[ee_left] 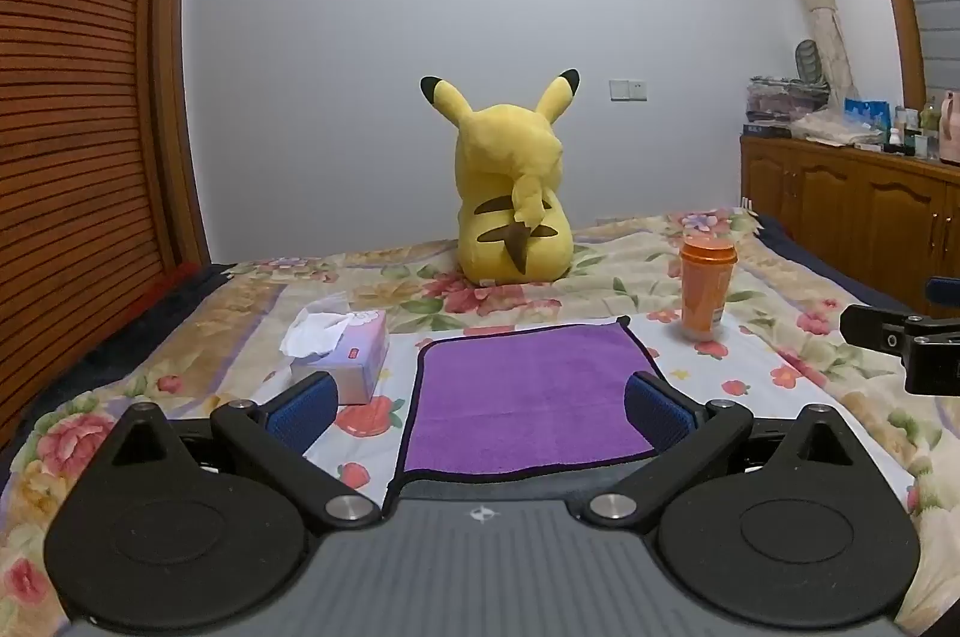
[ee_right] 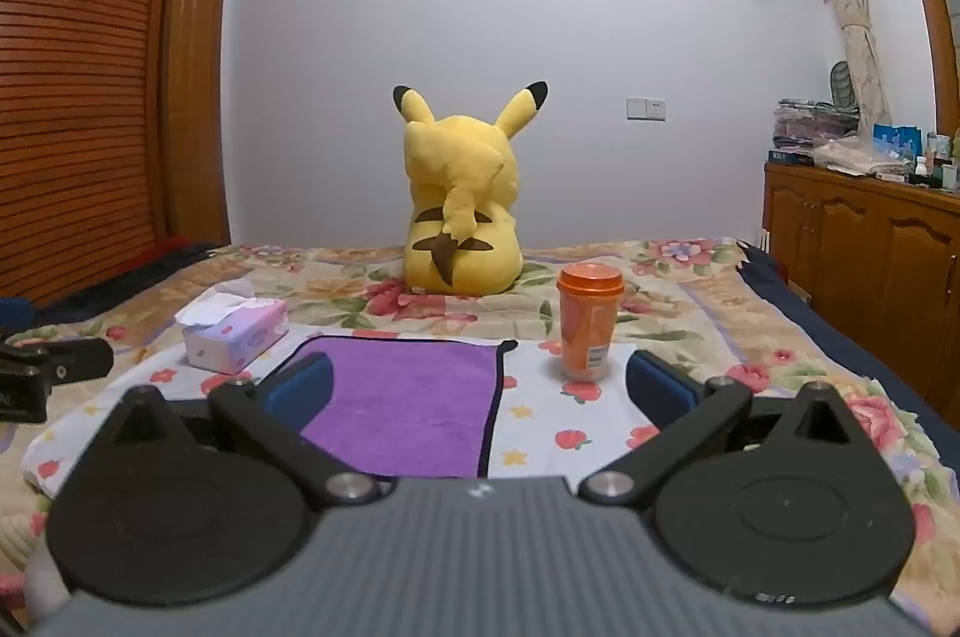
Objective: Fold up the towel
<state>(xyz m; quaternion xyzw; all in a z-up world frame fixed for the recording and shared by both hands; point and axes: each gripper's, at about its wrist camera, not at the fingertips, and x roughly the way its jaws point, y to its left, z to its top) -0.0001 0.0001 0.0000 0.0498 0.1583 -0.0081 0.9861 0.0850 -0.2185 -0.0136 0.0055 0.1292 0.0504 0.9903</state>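
— Where's the towel (ee_left: 528,397)?

— Flat on the flowered bedspread (ee_left: 780,337), purple with a dark hem, between the tissue box (ee_left: 345,358) and the orange cup (ee_left: 705,289).

— And the grippers?

— Left gripper (ee_left: 480,412) hangs just over the towel's near edge, fingers spread wide, holding nothing. Right gripper (ee_right: 480,391) is also wide apart, off toward the towel's right edge, before the cup. The yellow plush (ee_left: 510,193) sits behind

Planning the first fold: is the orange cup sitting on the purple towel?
No, the orange cup stands on the floral bedspread to the right of the purple towel, with bare sheet between them.
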